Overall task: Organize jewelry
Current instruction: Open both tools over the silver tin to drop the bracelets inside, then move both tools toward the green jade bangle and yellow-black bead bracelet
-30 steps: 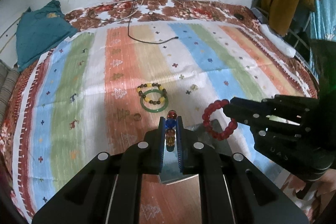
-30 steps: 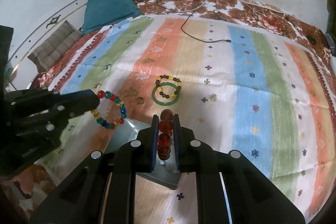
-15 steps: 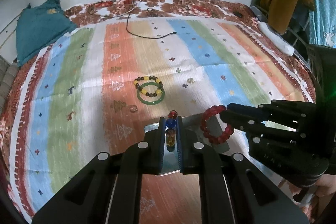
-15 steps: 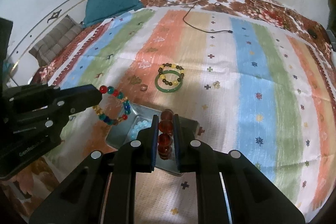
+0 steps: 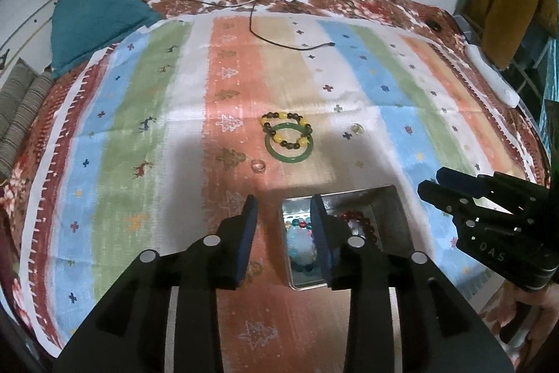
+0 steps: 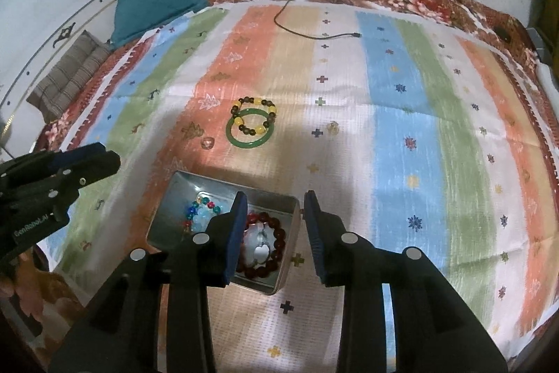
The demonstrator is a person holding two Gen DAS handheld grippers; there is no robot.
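We count four beaded bracelets: one dark red [image 6: 276, 240], one multicoloured glass [image 6: 201, 208], one pale blue [image 6: 204, 220], one yellow-and-brown [image 6: 254, 115]. One green jade-like bangle [image 6: 248, 133]. Two small rings [image 6: 207, 142] [image 6: 332, 127]. One rectangular metal tin [image 6: 284, 263].

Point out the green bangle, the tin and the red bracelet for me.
green bangle [image 6: 248, 142]: right wrist view, near rim of the ring.
tin [image 6: 181, 186]: right wrist view, far left inner wall.
red bracelet [image 6: 279, 235]: right wrist view, beads on its right side, inside the tin.

Teal cushion [image 5: 94, 18], black cable [image 5: 279, 41], perhaps charger's.
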